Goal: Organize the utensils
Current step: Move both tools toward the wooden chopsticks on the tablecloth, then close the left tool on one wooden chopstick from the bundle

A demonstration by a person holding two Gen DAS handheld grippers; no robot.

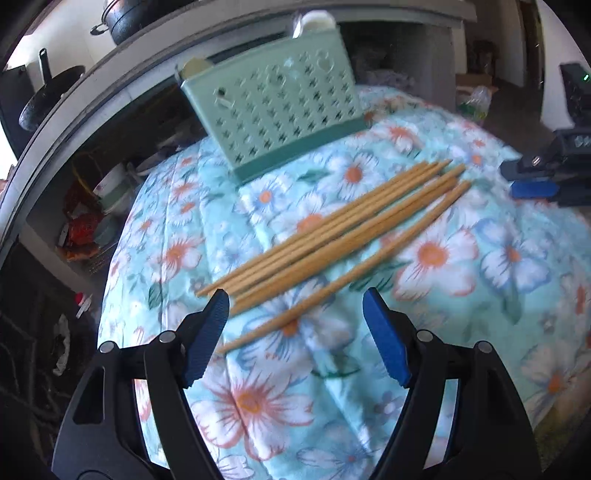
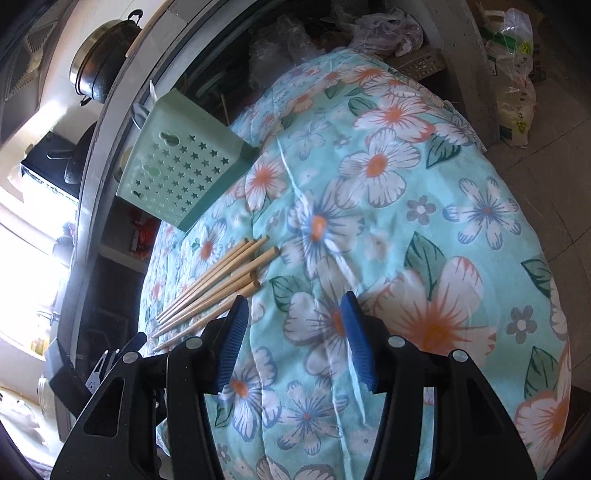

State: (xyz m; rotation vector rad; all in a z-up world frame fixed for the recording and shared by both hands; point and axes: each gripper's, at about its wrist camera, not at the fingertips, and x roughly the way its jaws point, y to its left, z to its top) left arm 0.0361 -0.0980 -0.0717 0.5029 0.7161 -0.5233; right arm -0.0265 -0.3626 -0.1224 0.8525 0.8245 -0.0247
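Observation:
Several wooden chopsticks (image 1: 332, 236) lie side by side on the flowered cloth, slanting from near left to far right. Behind them stands a pale green perforated utensil holder (image 1: 273, 110) with something white sticking out of its top. My left gripper (image 1: 295, 299) hovers open over the chopsticks' near ends; the nearest stick runs between its blue pads (image 1: 207, 339) untouched. In the right wrist view my right gripper (image 2: 294, 299) is open over bare cloth, with the chopsticks (image 2: 218, 284) just left of its left finger and the holder (image 2: 177, 173) farther back left. The right gripper (image 1: 535, 181) also shows at that view's right edge.
The flowered cloth (image 2: 406, 206) covers a rounded table that drops off on all sides. A grey counter edge (image 1: 74, 122) with dark pots (image 1: 122, 18) runs behind the holder, with cluttered shelves beneath. Plastic bags (image 2: 513, 74) sit on the floor at the far right.

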